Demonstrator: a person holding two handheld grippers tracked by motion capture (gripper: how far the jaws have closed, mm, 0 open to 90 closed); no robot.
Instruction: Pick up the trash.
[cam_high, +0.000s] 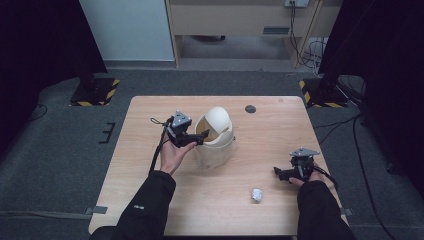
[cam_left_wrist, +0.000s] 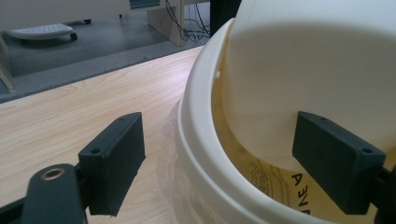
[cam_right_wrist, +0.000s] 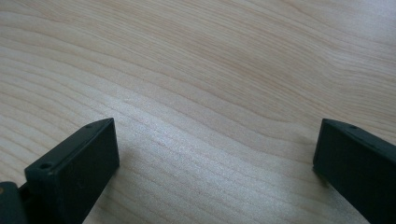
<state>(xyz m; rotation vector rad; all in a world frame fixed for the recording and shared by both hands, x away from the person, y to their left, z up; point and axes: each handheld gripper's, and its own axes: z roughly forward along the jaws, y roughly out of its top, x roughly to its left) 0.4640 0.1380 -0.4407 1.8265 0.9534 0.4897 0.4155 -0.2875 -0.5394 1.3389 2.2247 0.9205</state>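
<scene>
One swing-lid bin (cam_high: 215, 137), likely light, stiff plastic: rim sits between left gripper's (cam_high: 200, 139) wide-open jaws. Right gripper (cam_high: 281, 174) spread, empty.

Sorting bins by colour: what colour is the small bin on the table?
Cream white; the bin shows best in the left gripper view, between the left claw's jaws.

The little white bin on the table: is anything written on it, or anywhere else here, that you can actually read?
"VEA": large dark letters, cut off by the frame edge, on the inside of the bin, seen in the left gripper view.
Finer print and a line drawing beside those letters: too small and blurred to read.
Sleeve: a small white mark, unreadable.
</scene>
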